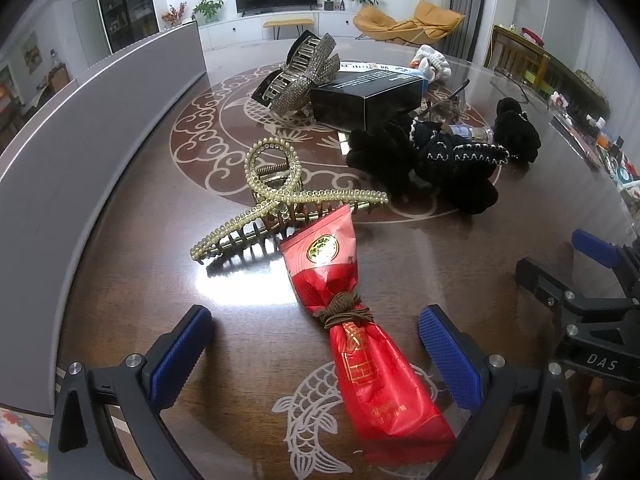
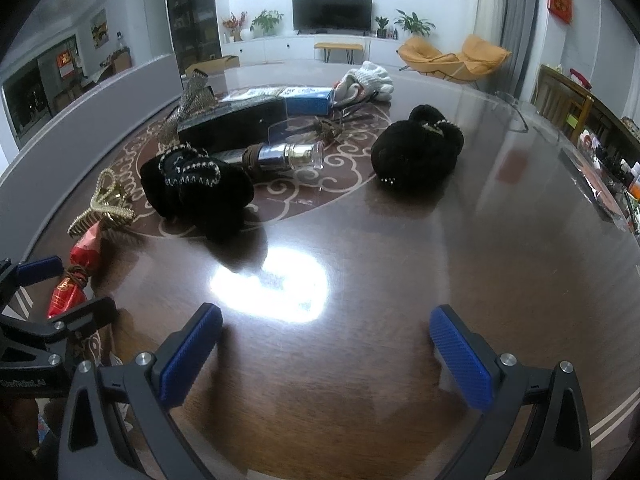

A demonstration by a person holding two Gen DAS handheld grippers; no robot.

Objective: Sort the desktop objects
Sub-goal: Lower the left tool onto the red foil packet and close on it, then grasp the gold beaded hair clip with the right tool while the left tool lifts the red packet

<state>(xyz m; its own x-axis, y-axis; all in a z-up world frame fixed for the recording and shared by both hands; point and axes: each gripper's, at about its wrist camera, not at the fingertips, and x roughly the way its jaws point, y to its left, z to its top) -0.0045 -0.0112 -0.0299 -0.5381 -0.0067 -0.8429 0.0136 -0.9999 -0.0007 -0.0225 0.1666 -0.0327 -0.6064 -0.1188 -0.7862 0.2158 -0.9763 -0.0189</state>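
Note:
My left gripper is open over a red foil packet tied with a brown hair tie; the packet lies between its blue pads. A pearl claw clip lies just beyond the packet. A rhinestone claw clip leans on a black box. Black scrunchies lie to the right. My right gripper is open and empty above bare table. In its view sit one black scrunchie, another, a small glass bottle and the packet.
A grey curved panel borders the table's left edge. White gloves and a blue box lie at the far side. Clutter lines the right rim. The right gripper shows at the left wrist view's right edge.

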